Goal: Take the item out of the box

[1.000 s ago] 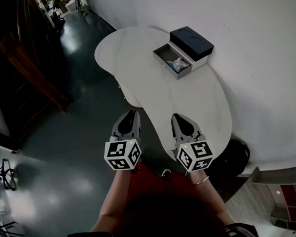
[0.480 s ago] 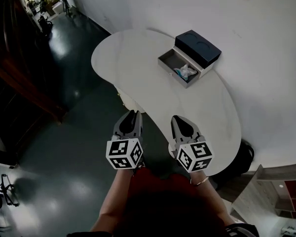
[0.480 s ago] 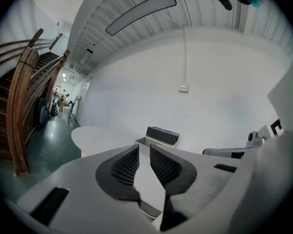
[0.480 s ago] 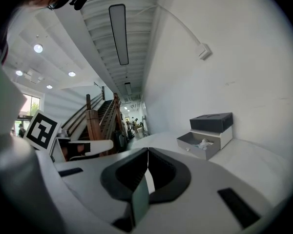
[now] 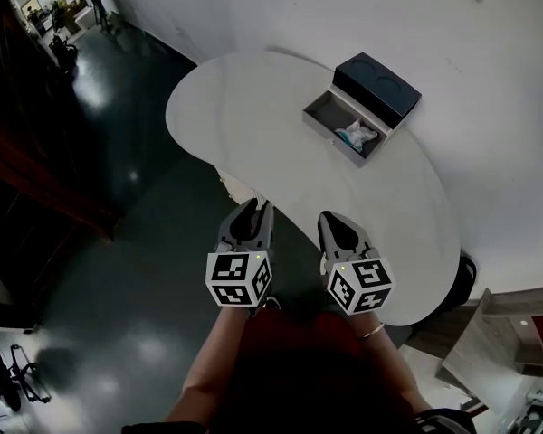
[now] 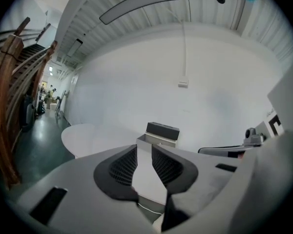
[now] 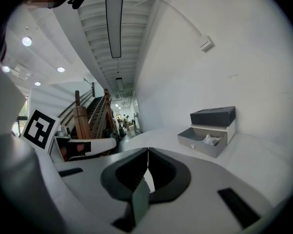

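A box with a dark lid (image 5: 376, 84) stands at the far side of a white curved table (image 5: 253, 116), against the wall. Its grey drawer (image 5: 330, 120) is pulled out toward me, and a white and teal item (image 5: 356, 135) lies inside. Both grippers hover near the table's front edge, well short of the box. My left gripper (image 5: 256, 208) has its jaws opening, a narrow gap between them and nothing in it (image 6: 144, 147). My right gripper (image 5: 330, 218) is shut and empty (image 7: 148, 152). In the right gripper view the box (image 7: 212, 117) and the item (image 7: 210, 140) show ahead to the right.
Dark glossy floor (image 5: 118, 242) spreads to the left of the table, with a wooden staircase (image 6: 10, 106) at the far left. A white wall (image 5: 489, 152) runs behind the box. A dark round object (image 5: 466, 274) sits on the floor by the table's right end.
The left gripper's jaws have parted from shut to a narrow gap. The view has shifted, so table and box sit further right. The right gripper stays shut.
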